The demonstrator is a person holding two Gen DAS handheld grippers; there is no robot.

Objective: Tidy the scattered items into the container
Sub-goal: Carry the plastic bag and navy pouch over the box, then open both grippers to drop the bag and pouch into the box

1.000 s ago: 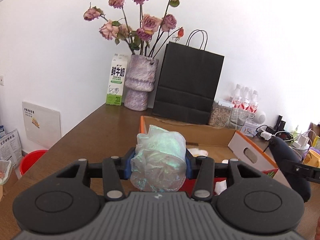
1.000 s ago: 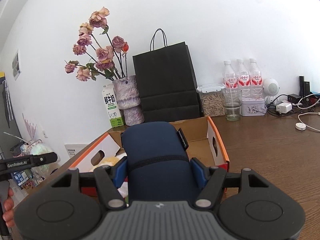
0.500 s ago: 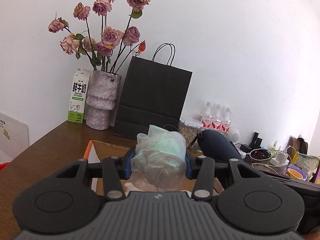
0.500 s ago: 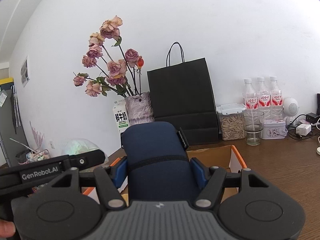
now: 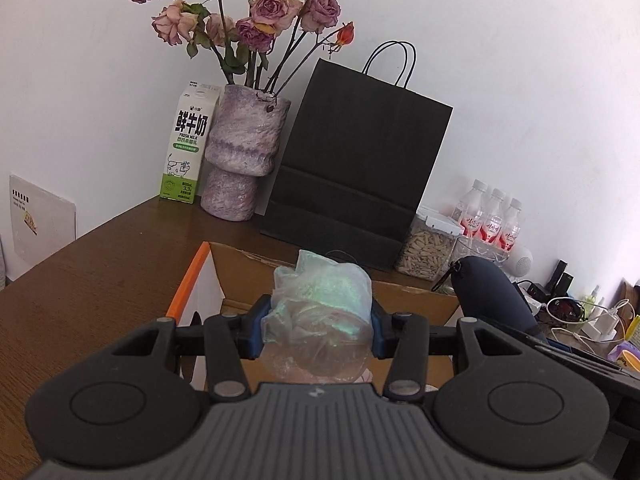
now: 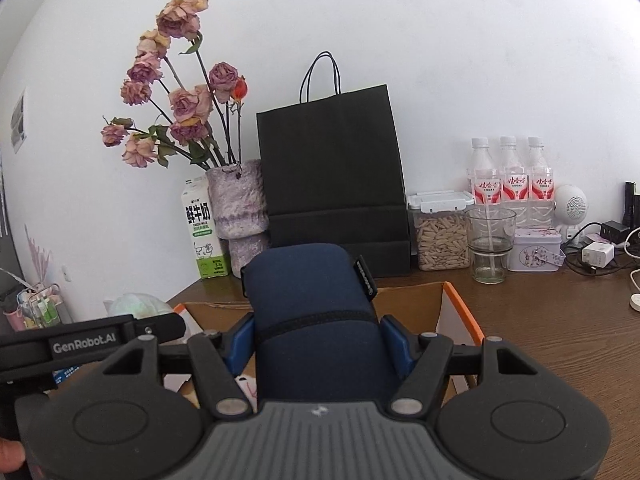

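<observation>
My left gripper is shut on a crumpled, shimmery clear plastic bag, held above the open cardboard box with orange edges. My right gripper is shut on a dark navy pouch, also above the box. In the left wrist view that navy pouch shows to the right, over the box's right side. In the right wrist view the left gripper's black body and its plastic bag appear at the left. Something white lies in the box, mostly hidden.
A milk carton, a vase of dried roses and a black paper bag stand behind the box. A jar of seeds, a glass, three bottles, a tin and chargers with cables sit to the right.
Both grippers have swept sideways with their loads and now hang over the box, closer to each other. The grips have not changed.
</observation>
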